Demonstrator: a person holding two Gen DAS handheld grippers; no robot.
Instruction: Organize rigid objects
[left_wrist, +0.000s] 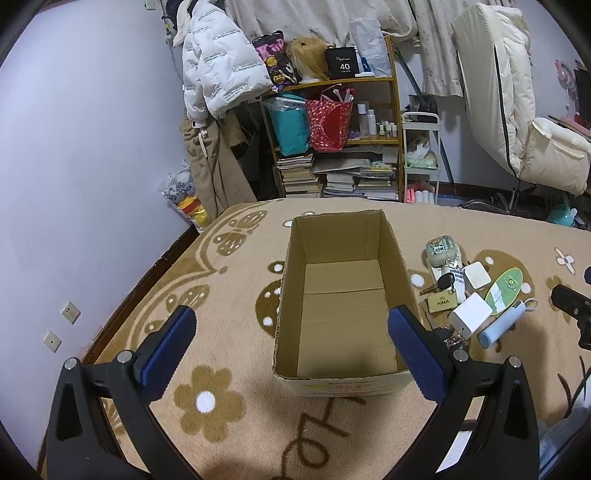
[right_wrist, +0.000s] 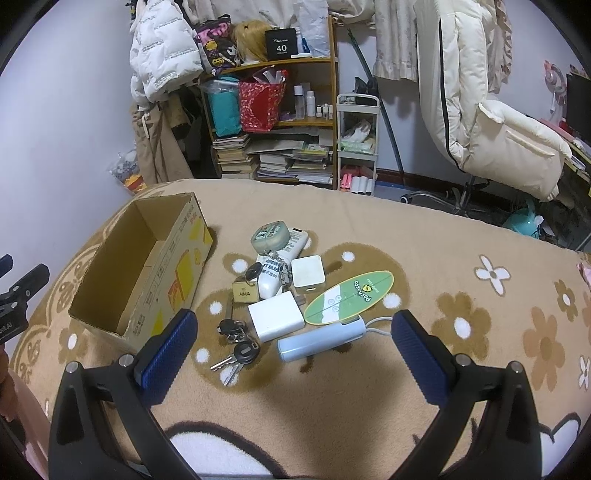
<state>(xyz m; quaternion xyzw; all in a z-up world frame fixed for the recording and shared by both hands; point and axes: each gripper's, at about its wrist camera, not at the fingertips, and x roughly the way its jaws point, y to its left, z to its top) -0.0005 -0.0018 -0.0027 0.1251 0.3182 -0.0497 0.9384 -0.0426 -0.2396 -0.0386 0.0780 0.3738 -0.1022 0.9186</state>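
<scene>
An open cardboard box (left_wrist: 343, 295) is seen standing empty on a tan flower-patterned blanket (right_wrist: 369, 229), which covers a bed. Just to the right of the box a cluster of small rigid objects is gathered: a round green case (right_wrist: 269, 232) resting on a white remote control (right_wrist: 282, 258) at the far side, a small white cube charger (right_wrist: 308, 275), a larger white charger (right_wrist: 275, 320), a brass "AIMA" key tag (right_wrist: 246, 292), a green oval card (right_wrist: 350, 296), a pale blue cylindrical device (right_wrist: 320, 341) with a white loop, and a bunch of keys (right_wrist: 236, 350) nearest. The left hand-held gripper (left_wrist: 291, 332) is held released over the near end of the box, nothing between its blue pads. The right hand-held gripper (right_wrist: 295, 336) is likewise spread wide, above the keys and the blue device. A cluttered bookshelf (right_wrist: 280, 122) stands against the far wall.
</scene>
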